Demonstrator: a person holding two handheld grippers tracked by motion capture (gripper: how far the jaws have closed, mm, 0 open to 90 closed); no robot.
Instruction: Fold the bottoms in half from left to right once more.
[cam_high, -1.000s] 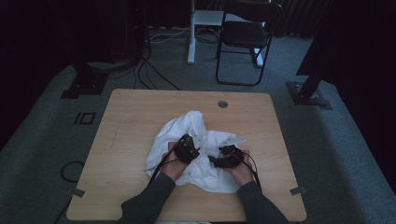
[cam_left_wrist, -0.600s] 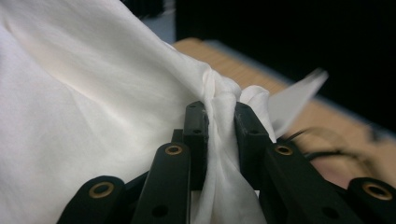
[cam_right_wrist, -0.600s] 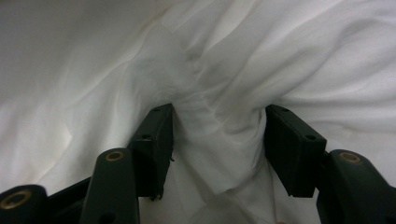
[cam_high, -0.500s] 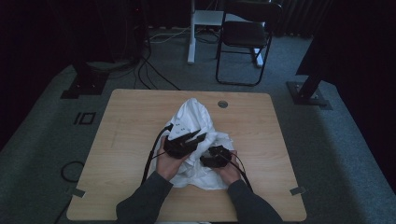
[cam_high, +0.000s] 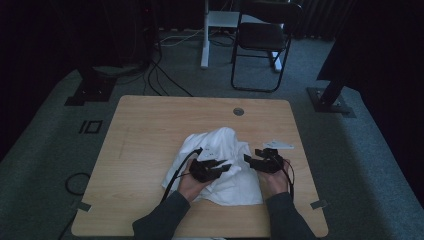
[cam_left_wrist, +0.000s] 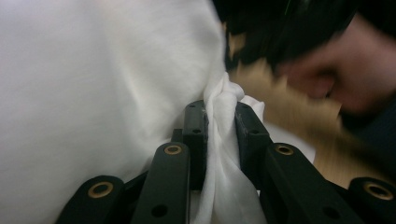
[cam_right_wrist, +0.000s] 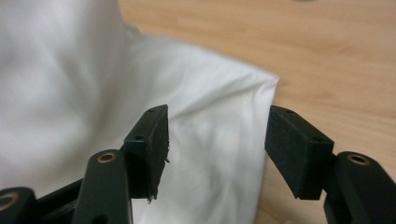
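A white cloth (cam_high: 220, 147) lies rumpled on the middle of the wooden table (cam_high: 150, 125). My left gripper (cam_high: 226, 167) rests over its near part, shut on a bunched fold of the cloth (cam_left_wrist: 93, 70). That fold is pinched between the pads of the left gripper (cam_left_wrist: 219, 116). My right gripper (cam_high: 250, 159) hovers at the cloth's right edge. The jaws of the right gripper (cam_right_wrist: 217, 126) stand open and have just been opening. The cloth's (cam_right_wrist: 70, 70) folded corner lies beyond them, untouched by the pads.
A round cable hole (cam_high: 238, 111) sits near the table's far edge. Beyond the table stand a black chair (cam_high: 260, 40) and a white stand (cam_high: 205, 35). Cables (cam_high: 160, 75) and two black floor bases (cam_high: 95, 85) (cam_high: 332, 97) lie on the carpet.
The right gripper has moved to the right, off the cloth's middle to its right edge. The left gripper came back toward the near side, and the cloth's raised far heap has sunk.
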